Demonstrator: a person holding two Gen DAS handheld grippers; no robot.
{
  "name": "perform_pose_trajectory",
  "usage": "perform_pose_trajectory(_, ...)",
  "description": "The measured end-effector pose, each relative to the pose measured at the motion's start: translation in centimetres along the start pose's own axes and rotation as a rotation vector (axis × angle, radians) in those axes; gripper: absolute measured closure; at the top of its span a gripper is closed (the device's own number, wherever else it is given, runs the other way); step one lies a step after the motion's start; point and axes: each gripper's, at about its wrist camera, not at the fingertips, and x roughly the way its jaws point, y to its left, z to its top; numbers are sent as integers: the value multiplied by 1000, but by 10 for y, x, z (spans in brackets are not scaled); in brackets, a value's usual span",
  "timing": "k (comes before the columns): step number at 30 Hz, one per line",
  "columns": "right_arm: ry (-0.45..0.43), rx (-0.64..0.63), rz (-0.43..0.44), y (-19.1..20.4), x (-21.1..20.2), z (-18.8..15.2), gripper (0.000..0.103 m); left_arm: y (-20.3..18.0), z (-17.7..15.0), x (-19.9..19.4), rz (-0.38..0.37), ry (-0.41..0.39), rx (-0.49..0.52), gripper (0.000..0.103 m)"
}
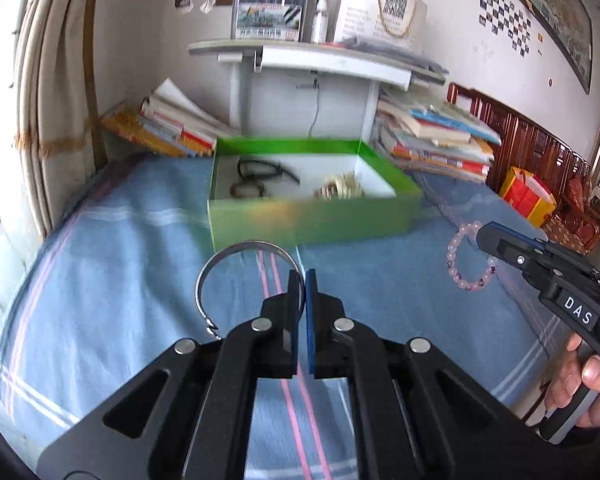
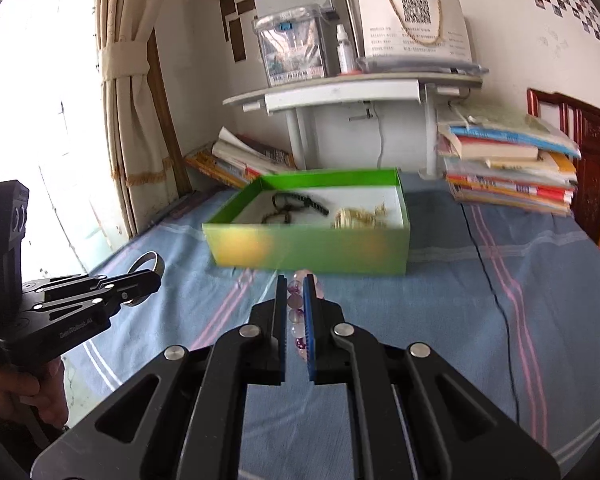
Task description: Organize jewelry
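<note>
Jewelry held short of the open green cardboard box [image 1: 312, 216]: your left gripper [image 1: 303, 280] pinches a stiff, slippery silver metal bangle [image 1: 220, 268] by its rim, your right gripper [image 2: 292, 284] clamps a limp pink bead bracelet [image 2: 296, 308] mid-strand.

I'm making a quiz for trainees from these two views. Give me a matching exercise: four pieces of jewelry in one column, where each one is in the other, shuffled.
Things:
1. silver bangle
2. pink bead bracelet
3. black cord bracelet
4. gold jewelry

Places:
A. in the green box, right part
B. clamped in the left gripper
C. in the green box, left part
D. clamped in the right gripper

Pairs: 1-B, 2-D, 3-C, 4-A
</note>
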Motion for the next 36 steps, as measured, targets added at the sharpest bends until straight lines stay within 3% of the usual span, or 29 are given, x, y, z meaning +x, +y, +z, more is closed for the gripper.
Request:
perform_pose_trajectory(5, -37, -17, -13, -16, 34, 50, 95, 7, 59, 25, 7, -37, 12, 100)
perform_pose_trajectory(9, -21, 16, -22, -39, 75, 77, 95, 18, 105, 74, 40, -23, 9, 100)
perform_pose_trajectory(15, 22, 46, -86, -70, 136, 88, 95, 37, 130, 155, 85, 74, -19, 97)
perform_pose_trajectory(16, 40, 50, -82, -74, 144, 88, 88, 38, 130, 164, 91, 88, -20, 94)
perform_pose_trajectory(17, 67, 62, -69, -78, 150, 86, 64, 39, 129, 173, 120, 98, -12, 71)
perform_pose_trajectory(18, 65, 76, -70, -79, 149, 85, 51, 39, 129, 175, 152, 97, -4, 28)
perform_pose_trajectory(19, 26, 107, -72, -82, 138, 84, 40, 39, 128, 171, 182, 74, 2, 14)
perform_pose_trajectory(20, -2, 114, -68, -80, 127, 83, 35, 39, 125, 163, 208, 29, 5, 8)
perform_pose_trajectory(22, -68, 116, -86, -75, 96, 81, 26, 38, 118, 140, 231, -37, 14, 6)
perform_pose_trajectory(27, -178, 67, -127, -48, 27, 67, 7, 39, 86, 67, 160, -115, -49, 4)
perform_pose_trajectory(31, -125, 33, -149, -25, -1, 42, 3, 27, 50, 26, 153, -119, -45, 4)
perform_pose_trajectory(36, 27, 58, -122, -7, -1, -3, 3, 14, 5, -8, 185, -91, -55, 4)
